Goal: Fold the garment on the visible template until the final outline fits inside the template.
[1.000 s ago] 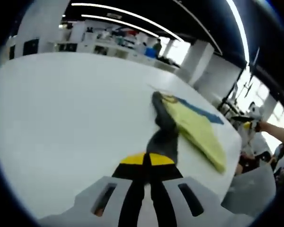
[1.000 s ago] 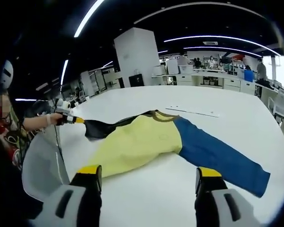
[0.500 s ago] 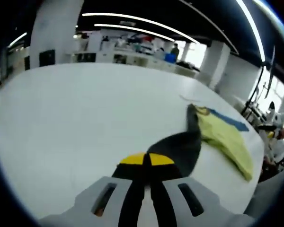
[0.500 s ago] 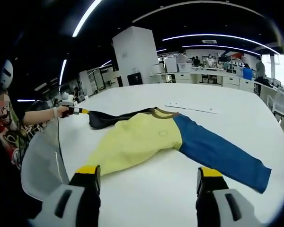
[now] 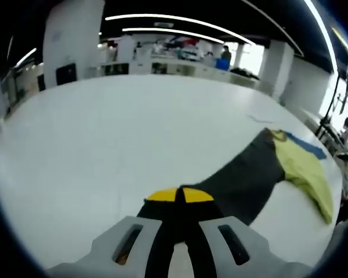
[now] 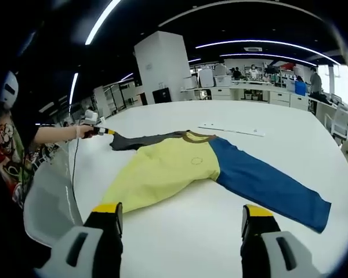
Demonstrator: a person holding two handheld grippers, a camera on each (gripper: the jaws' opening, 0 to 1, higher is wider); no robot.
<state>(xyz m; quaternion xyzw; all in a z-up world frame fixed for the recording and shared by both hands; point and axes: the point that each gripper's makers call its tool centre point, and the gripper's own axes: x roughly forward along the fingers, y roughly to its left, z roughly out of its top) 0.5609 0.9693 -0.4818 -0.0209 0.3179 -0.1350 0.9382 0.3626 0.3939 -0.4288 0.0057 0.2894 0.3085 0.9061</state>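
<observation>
Garment (image 6: 180,171) lies spread ahead of the wide-apart right claw (image 6: 182,217); left claw (image 5: 180,196) pinches its dark sleeve (image 5: 238,182).

The left gripper (image 5: 175,197) has its jaws pressed together, pinching dark cloth. The right gripper (image 6: 182,217) hangs with jaws wide apart, holding nothing. The person's left arm (image 6: 55,135) reaches out straight.
</observation>
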